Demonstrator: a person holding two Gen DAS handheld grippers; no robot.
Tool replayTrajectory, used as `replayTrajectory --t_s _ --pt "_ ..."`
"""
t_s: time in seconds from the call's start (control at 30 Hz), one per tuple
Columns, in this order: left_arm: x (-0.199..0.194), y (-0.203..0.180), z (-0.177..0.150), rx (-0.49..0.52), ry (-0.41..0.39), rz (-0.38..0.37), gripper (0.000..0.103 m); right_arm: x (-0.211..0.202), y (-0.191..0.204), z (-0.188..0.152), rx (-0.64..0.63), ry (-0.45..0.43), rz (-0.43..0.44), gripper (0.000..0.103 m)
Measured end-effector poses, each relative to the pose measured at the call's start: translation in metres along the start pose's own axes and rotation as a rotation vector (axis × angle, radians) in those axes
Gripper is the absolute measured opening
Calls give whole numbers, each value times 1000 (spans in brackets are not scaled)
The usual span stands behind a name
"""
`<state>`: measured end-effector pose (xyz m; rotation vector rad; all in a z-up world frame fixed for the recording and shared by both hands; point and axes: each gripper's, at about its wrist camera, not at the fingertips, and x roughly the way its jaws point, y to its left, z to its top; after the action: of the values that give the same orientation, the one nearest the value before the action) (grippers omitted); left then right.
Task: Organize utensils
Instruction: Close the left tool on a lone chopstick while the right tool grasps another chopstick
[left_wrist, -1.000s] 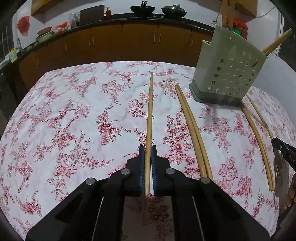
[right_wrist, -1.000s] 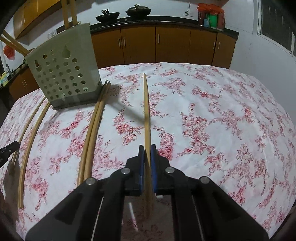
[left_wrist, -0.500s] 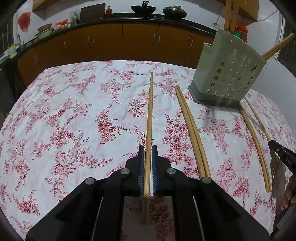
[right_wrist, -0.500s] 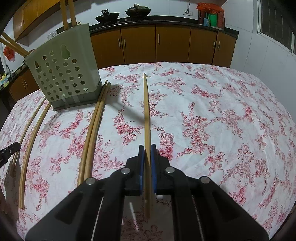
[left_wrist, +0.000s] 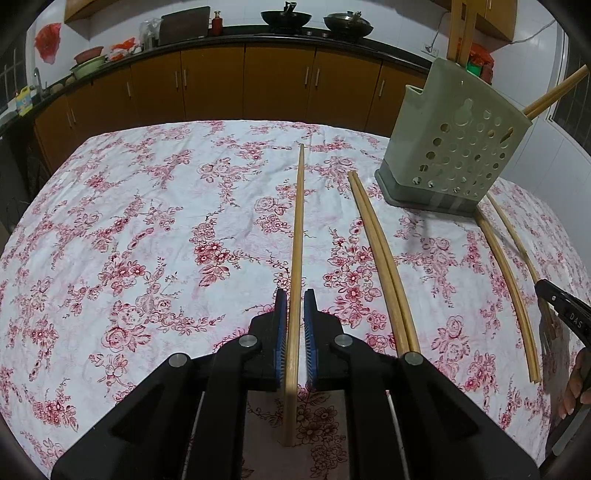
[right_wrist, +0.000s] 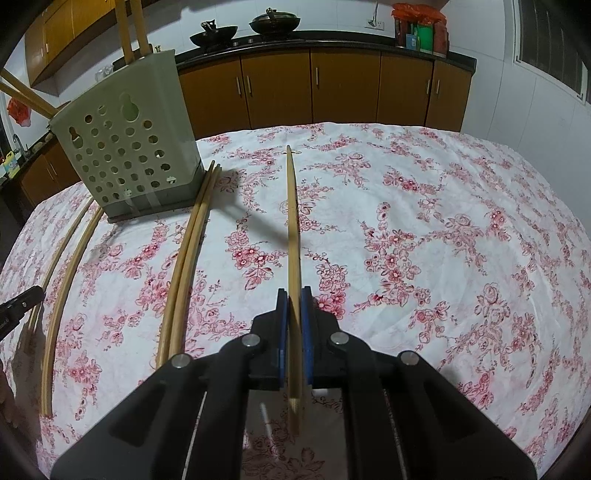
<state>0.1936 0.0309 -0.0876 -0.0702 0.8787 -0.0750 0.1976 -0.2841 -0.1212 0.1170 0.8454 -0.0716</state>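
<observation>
A long bamboo chopstick (left_wrist: 297, 236) lies on the floral tablecloth between the blue pads of my left gripper (left_wrist: 294, 295); a small gap shows on each side of it. My right gripper (right_wrist: 293, 293) is shut on another chopstick (right_wrist: 293, 221), which points forward above the cloth. A grey-green perforated utensil holder (left_wrist: 454, 147) stands at the far right of the left wrist view, with chopsticks sticking out of it. It also shows in the right wrist view (right_wrist: 129, 147) at the far left.
A pair of chopsticks (left_wrist: 380, 254) lies beside the holder, and two more (left_wrist: 509, 273) lie further right. The same pairs show in the right wrist view (right_wrist: 188, 258) (right_wrist: 66, 273). Wooden kitchen cabinets (left_wrist: 258, 88) run behind the table.
The left gripper's pads have parted slightly from the chopstick lying on the cloth. The left gripper has drawn back and tilted a little. The right gripper still holds its chopstick.
</observation>
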Motion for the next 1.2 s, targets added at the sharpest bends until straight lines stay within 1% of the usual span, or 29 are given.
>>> replayTrajectory --t_s 0.23,0.3,0.37,0.47,0.7,0.8,0.97,1.2 --pt "0 -1 0 0 0 -2 12 0 0 0 2 0 3 9" --pt "-3 -4 -3 22 2 8 12 -3 0 -3 -10 1 3 9" --pt "-8 -9 -9 67 6 22 12 -6 -1 -7 -18 3 16 9" --pt "-12 -13 -15 91 9 23 12 -8 -6 -9 -6 3 44 9" --pt "-13 -23 -17 141 8 81 11 -8 -11 -10 -5 4 74 9" --pt "-13 -23 -17 145 6 93 11 -8 -15 -10 -1 6 99 9" --pt "-12 -21 -15 108 6 101 11 -8 -18 -10 -5 10 123 9" --pt "-11 -23 -14 107 7 125 11 -8 -22 -10 13 14 158 9"
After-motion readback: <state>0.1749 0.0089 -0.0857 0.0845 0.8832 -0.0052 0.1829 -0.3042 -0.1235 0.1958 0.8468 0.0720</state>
